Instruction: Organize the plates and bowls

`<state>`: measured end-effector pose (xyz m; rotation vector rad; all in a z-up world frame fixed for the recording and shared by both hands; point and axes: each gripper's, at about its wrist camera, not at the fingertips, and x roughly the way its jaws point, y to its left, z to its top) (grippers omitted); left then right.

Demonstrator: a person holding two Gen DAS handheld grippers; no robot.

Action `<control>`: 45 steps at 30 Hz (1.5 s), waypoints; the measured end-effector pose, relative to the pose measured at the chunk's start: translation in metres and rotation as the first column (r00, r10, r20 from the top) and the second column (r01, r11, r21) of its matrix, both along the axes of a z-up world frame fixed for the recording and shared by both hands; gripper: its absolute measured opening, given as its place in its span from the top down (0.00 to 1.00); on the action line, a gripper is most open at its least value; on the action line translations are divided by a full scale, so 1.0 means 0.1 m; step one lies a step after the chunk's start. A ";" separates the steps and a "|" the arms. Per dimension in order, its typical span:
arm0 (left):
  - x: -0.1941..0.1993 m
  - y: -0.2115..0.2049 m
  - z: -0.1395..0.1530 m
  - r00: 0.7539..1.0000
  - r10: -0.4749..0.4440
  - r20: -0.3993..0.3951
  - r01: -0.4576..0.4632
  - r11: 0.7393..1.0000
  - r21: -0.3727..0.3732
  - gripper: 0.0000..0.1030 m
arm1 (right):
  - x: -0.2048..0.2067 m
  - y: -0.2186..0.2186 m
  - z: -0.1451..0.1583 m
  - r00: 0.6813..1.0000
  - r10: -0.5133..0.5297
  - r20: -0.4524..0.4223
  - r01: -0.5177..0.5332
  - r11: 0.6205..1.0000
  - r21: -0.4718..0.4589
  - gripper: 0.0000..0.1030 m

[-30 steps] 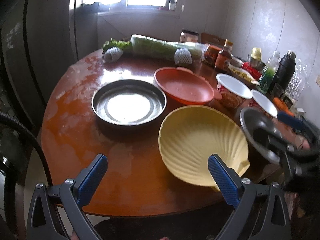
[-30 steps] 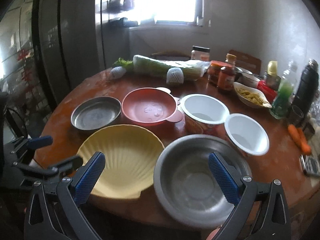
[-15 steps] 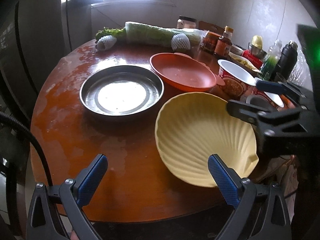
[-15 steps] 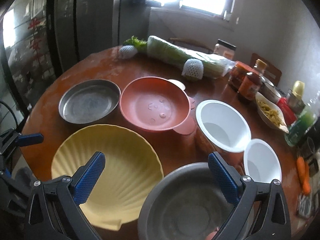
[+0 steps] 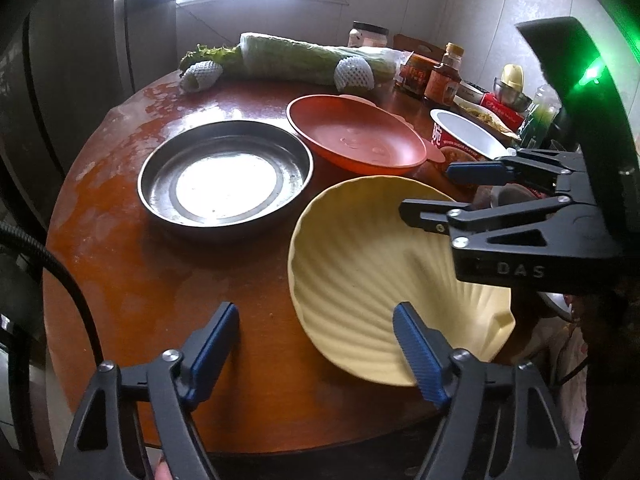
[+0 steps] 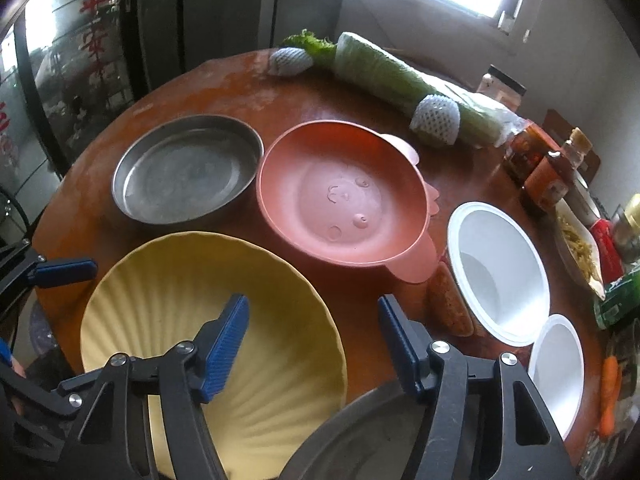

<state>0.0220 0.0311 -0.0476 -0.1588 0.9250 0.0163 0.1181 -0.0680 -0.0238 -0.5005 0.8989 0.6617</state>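
Observation:
A yellow shell-shaped plate [image 5: 372, 280] [image 6: 184, 304] lies at the table's near edge. Behind it sit a round steel pan [image 5: 224, 176] [image 6: 184, 168] and an orange-pink plate [image 5: 356, 136] [image 6: 340, 192]. Two white bowls [image 6: 500, 268] [image 6: 556, 368] stand to the right, and a steel bowl [image 6: 360, 440] lies under my right gripper. My left gripper [image 5: 316, 344] is open and empty, with its right finger over the yellow plate's near rim. My right gripper [image 6: 314, 340] is open and empty above the yellow plate's right edge; it shows in the left wrist view [image 5: 428, 190].
Wrapped cabbage [image 6: 400, 80], netted fruit [image 6: 434, 120], sauce jars and bottles [image 6: 540, 164], a snack dish [image 6: 576, 244] and carrots [image 6: 608, 392] crowd the round wooden table's [image 5: 120, 264] back and right side. A dark fridge [image 6: 160, 20] stands behind.
My right gripper has moved forward and left over the yellow plate, off the steel bowl. My left gripper has moved slightly closer to the table. Both stay open.

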 end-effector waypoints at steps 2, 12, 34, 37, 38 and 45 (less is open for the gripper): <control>0.00 -0.02 0.00 1.000 -0.003 0.004 0.003 1.000 -0.003 0.31 | 0.01 0.02 -0.04 1.000 0.003 -0.003 -0.003 1.000 -0.020 0.46; 0.00 0.04 0.02 0.999 0.035 0.023 -0.034 0.999 -0.040 0.68 | 0.00 0.11 -0.07 1.000 0.025 -0.007 -0.025 0.999 -0.034 0.73; -0.18 0.69 0.05 0.987 0.159 0.018 -0.158 0.986 -0.058 0.75 | -0.38 0.46 -0.01 0.999 -0.004 -0.050 0.006 0.999 0.041 0.74; -0.18 0.78 0.04 0.983 0.180 0.020 -0.179 0.982 -0.055 0.75 | -0.40 0.52 0.00 0.998 -0.014 -0.059 0.018 0.998 0.065 0.74; -0.18 0.81 0.04 0.982 0.186 0.021 -0.185 0.981 -0.056 0.75 | -0.41 0.54 0.00 0.998 -0.015 -0.060 0.019 0.997 0.073 0.74; -0.15 0.99 0.03 0.976 0.214 0.036 -0.213 0.976 -0.042 0.75 | -0.42 0.68 0.01 0.997 -0.031 -0.073 0.040 0.992 0.117 0.74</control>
